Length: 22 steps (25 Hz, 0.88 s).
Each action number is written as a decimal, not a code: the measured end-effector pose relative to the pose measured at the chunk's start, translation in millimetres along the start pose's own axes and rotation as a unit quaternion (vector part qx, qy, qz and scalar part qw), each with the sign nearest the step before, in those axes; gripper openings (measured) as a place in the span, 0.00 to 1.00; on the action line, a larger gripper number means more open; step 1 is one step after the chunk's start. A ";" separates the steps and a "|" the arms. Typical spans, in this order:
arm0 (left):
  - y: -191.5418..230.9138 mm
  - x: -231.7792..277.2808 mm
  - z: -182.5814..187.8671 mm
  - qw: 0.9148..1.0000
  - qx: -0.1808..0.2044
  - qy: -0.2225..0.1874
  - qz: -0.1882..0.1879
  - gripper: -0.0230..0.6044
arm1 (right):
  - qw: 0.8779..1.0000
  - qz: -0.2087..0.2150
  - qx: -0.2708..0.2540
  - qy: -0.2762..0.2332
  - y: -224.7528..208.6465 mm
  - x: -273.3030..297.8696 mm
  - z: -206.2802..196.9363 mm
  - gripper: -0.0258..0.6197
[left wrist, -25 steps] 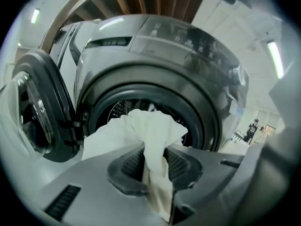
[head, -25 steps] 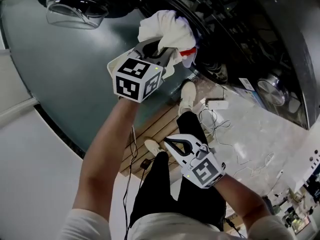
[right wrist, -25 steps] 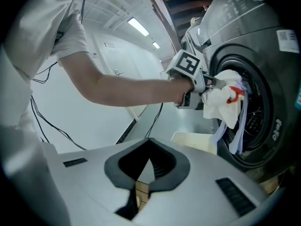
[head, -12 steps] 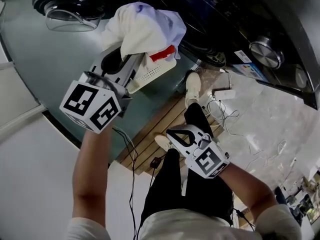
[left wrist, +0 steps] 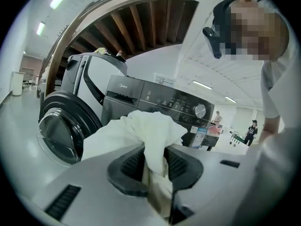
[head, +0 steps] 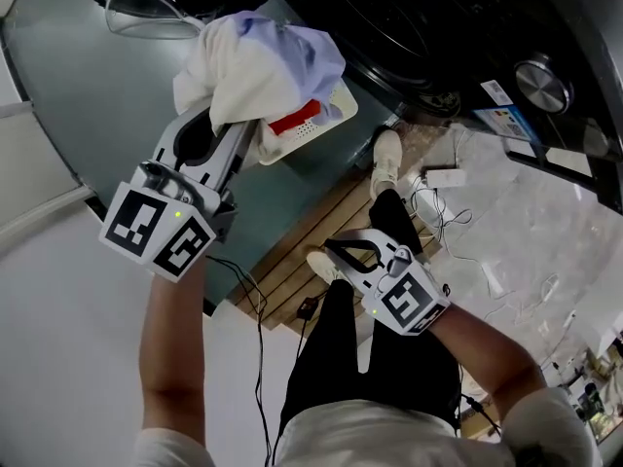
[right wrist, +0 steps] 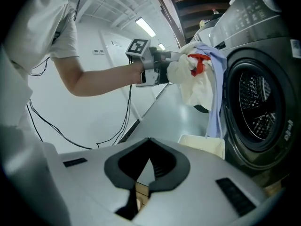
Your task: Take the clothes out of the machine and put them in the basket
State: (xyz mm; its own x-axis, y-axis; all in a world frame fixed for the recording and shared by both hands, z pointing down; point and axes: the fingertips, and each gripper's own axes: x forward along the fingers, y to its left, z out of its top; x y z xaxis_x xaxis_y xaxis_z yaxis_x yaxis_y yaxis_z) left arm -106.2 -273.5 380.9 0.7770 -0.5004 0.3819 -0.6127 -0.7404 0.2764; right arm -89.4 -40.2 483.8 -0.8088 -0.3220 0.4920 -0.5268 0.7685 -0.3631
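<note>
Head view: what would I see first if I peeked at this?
A big white and pale-blue bundle of clothes, with a bit of red, pinched in the left gripper at upper left. Behind it gapes the dark washing machine, and a white basket sits below the bundle.

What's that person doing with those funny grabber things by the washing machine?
A person is doing laundry with a grabber in each hand. The left gripper has its jaws clamped on a bundle of clothes, mostly white, held up in front of the open washing machine and above the white basket on the floor. The clothes are not in the basket yet. The right gripper is empty, jaws shut, low by the person's legs.
</note>
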 end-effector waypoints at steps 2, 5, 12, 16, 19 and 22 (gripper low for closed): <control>3.5 -17.9 -2.8 1.000 -0.001 -0.004 0.007 0.16 | 1.000 0.004 -0.008 0.000 9.2 7.3 -0.7 0.05; 8.4 -35.7 -4.9 1.000 -0.003 -0.006 0.016 0.15 | 1.000 0.010 -0.010 0.000 17.4 12.9 1.0 0.05; 17.5 -41.8 -27.4 0.999 -0.008 0.009 0.036 0.16 | 1.000 0.023 -0.005 0.004 16.3 17.1 -4.1 0.05; 29.0 -51.2 -54.7 0.999 -0.017 0.014 0.047 0.16 | 1.000 0.028 -0.004 0.012 25.7 26.4 -7.5 0.04; 38.8 -50.4 -76.1 0.998 -0.019 0.022 0.054 0.16 | 0.999 0.031 -0.003 0.023 27.8 29.8 -7.8 0.05; 47.6 -44.8 -98.0 0.997 -0.031 0.024 0.062 0.16 | 0.999 0.035 -0.001 0.029 24.8 30.4 -11.7 0.05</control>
State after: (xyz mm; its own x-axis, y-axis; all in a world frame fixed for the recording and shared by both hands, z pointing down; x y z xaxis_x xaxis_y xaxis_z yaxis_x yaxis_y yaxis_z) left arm -184.2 -242.4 463.3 0.6882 -0.5626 0.4580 -0.7122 -0.6444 0.2786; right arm -124.0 -24.4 499.0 -0.8271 -0.2360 0.5101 -0.4693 0.7893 -0.3959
